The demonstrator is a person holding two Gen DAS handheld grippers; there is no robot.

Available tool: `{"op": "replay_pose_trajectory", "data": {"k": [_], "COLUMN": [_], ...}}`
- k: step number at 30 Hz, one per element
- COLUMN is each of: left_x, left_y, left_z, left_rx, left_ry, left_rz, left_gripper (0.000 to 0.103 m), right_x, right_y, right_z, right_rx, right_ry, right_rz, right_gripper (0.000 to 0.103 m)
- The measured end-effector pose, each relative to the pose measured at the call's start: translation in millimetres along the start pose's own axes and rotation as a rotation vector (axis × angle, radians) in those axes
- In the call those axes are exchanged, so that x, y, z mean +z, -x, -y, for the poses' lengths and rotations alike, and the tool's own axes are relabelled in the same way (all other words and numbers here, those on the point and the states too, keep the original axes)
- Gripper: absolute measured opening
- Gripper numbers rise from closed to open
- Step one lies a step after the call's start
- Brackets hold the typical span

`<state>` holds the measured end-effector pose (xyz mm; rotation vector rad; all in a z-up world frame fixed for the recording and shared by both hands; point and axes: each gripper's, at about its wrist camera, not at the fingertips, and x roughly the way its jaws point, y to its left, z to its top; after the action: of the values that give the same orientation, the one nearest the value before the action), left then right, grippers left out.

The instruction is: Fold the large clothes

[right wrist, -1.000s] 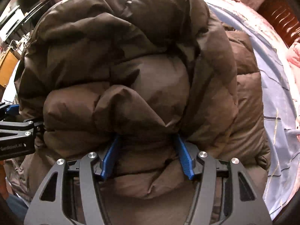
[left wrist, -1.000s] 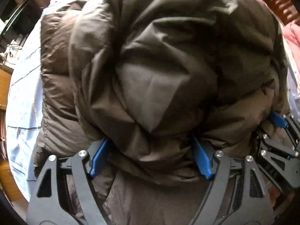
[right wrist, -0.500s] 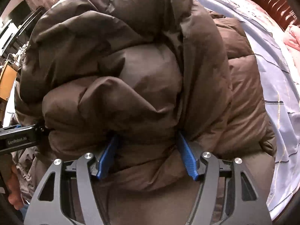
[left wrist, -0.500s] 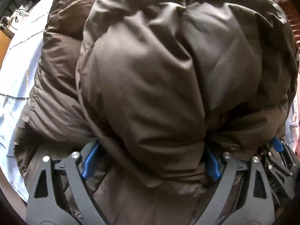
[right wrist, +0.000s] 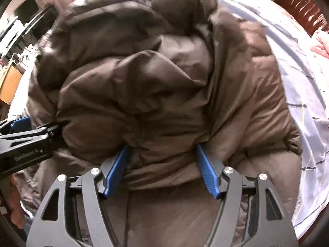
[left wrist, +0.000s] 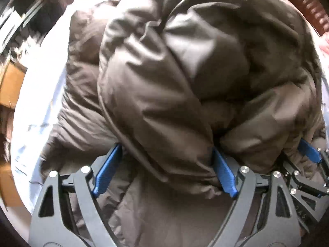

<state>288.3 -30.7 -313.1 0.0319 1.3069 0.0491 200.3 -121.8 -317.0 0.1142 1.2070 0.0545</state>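
Note:
A big brown puffer jacket [left wrist: 185, 72] lies bunched on a bed, and its upper layer is doubled into a thick roll. My left gripper [left wrist: 166, 148] has that roll between its blue pads. The pads press into the fabric and the jaws are closing. My right gripper [right wrist: 162, 147] grips the same roll of the jacket [right wrist: 144, 82] further along. Its pads still touch the fabric as the jaws are opening. Each gripper shows in the other's view: the right gripper [left wrist: 308, 150] at the right edge, the left gripper [right wrist: 26, 142] at the left edge.
A pale blue checked sheet [right wrist: 298, 82] covers the bed around the jacket; the sheet [left wrist: 41, 72] also shows left of it. Pink bedding [right wrist: 320, 45] and a dark wooden headboard [right wrist: 304, 6] lie far right. Orange wooden furniture [left wrist: 10, 82] stands beyond the bed's left edge.
Both grippers have shifted sideways with the jacket roll between their pads, and the roll has bulged and reshaped. The right pads stand a little wider apart than before.

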Motion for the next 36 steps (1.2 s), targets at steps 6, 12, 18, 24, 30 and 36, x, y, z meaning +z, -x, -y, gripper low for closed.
{"op": "replay_pose_trajectory", "data": {"k": [6, 12, 18, 24, 30, 36], "left_x": [32, 110, 192, 244, 257, 256], "left_y": [73, 119, 47, -35, -84, -81], "left_z": [-20, -77, -85, -78, -76, -60], "left_rx": [-0.121, -0.229, -0.219, -0.309, -0.488, -0.457], "left_ry": [-0.009, 0.047, 0.05, 0.073, 0.248, 0.229], "left_rz": [0.185, 0.305, 0.114, -0.052, -0.232, -0.222], "left_gripper": [0.084, 0.095, 0.095, 0.1, 0.101, 0.038], "right_x": [36, 101, 187, 255, 256, 269], "right_y": [67, 77, 35, -59, -101, -84], "right_z": [21, 98, 147, 149, 130, 119], "right_rx": [0.208, 0.422, 0.53, 0.451, 0.551, 0.544], "right_ry": [-0.078, -0.28, -0.458, -0.491, -0.474, -0.418], "right_rz": [0.128, 0.121, 0.061, -0.169, -0.276, -0.162], "right_gripper": [0.07, 0.075, 0.084, 0.09, 0.09, 0.024]}}
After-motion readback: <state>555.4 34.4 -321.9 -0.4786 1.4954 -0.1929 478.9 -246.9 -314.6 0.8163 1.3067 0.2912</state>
